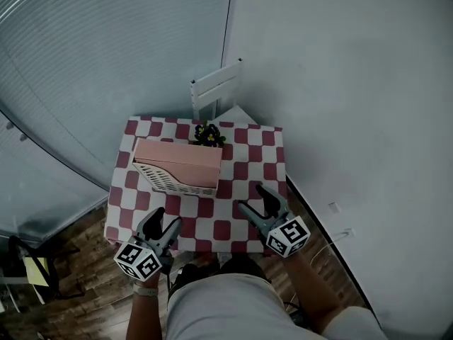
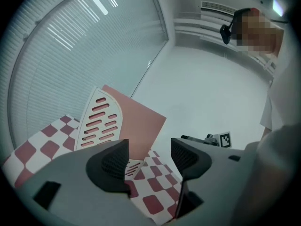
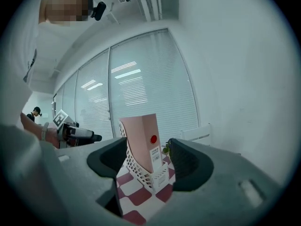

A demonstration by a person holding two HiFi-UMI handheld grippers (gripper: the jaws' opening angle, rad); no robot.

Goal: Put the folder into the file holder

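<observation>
A pink folder (image 1: pixel 180 160) stands inside the white slotted file holder (image 1: pixel 173 181) on the red-and-white checked table (image 1: pixel 248 165). In the left gripper view the folder (image 2: pixel 143 121) rises behind the holder's side wall (image 2: pixel 99 119). The right gripper view shows the folder's spine (image 3: pixel 146 138), with a red dot, in the holder (image 3: pixel 141 171). My left gripper (image 1: pixel 163 222) hovers over the table's front edge, open and empty (image 2: pixel 149 157). On the front right, my right gripper (image 1: pixel 256 199) is also open with nothing between its fingers (image 3: pixel 146 157). Both are well short of the holder.
A small dark potted plant (image 1: pixel 209 134) sits at the table's far edge behind the holder. A white chair (image 1: pixel 216 87) stands beyond the table against the wall. Glass panels with blinds run along the left. Wooden floor lies to the left of the table.
</observation>
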